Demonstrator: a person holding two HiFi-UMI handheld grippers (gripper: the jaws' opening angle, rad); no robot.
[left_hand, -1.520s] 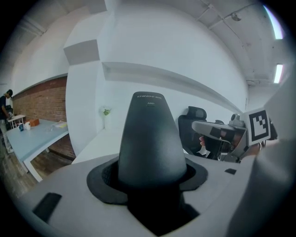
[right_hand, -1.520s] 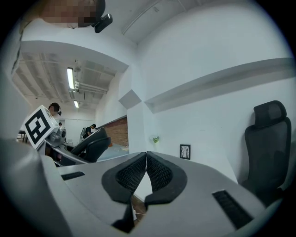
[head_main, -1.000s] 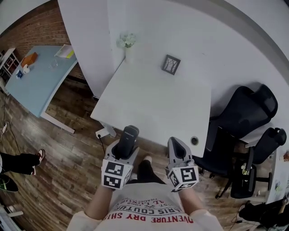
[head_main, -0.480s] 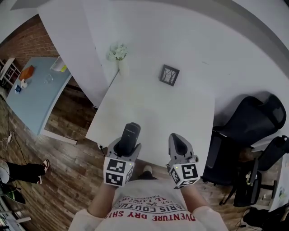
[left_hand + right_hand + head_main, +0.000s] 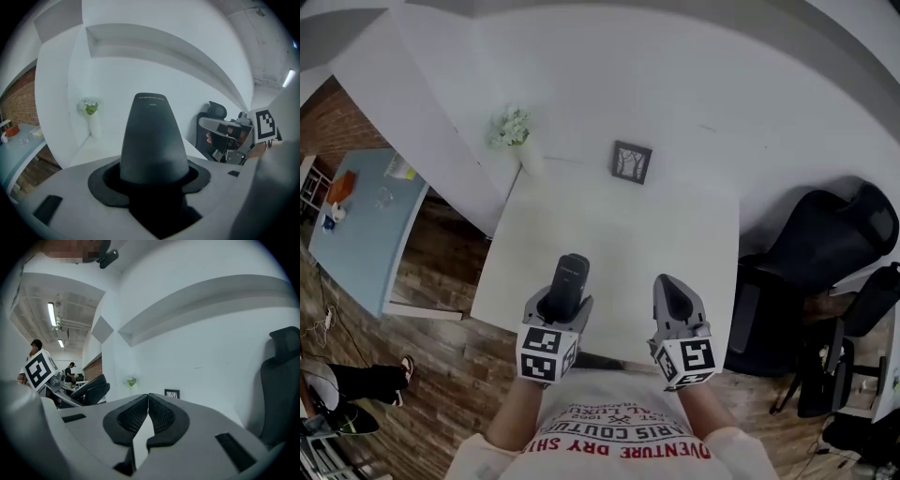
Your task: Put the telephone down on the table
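Observation:
A dark grey cordless telephone (image 5: 569, 281) (image 5: 153, 140) sticks out forward from my left gripper (image 5: 560, 302), whose jaws are shut on its lower part. It hangs over the near edge of the white table (image 5: 619, 234). My right gripper (image 5: 672, 298) is level with the left one, over the same edge, and its pads (image 5: 140, 416) are pressed together with nothing between them. In the right gripper view the left gripper's marker cube (image 5: 40, 369) shows at the far left.
A small framed picture (image 5: 630, 161) and a white vase of flowers (image 5: 514, 131) stand at the table's far edge against the wall. Black office chairs (image 5: 825, 244) crowd the right side. A light blue table (image 5: 356, 216) stands at the left on the wooden floor.
The view has advanced toward the white table. Both grippers, earlier over the floor short of it, now sit over its near edge. The telephone stays held in the left gripper.

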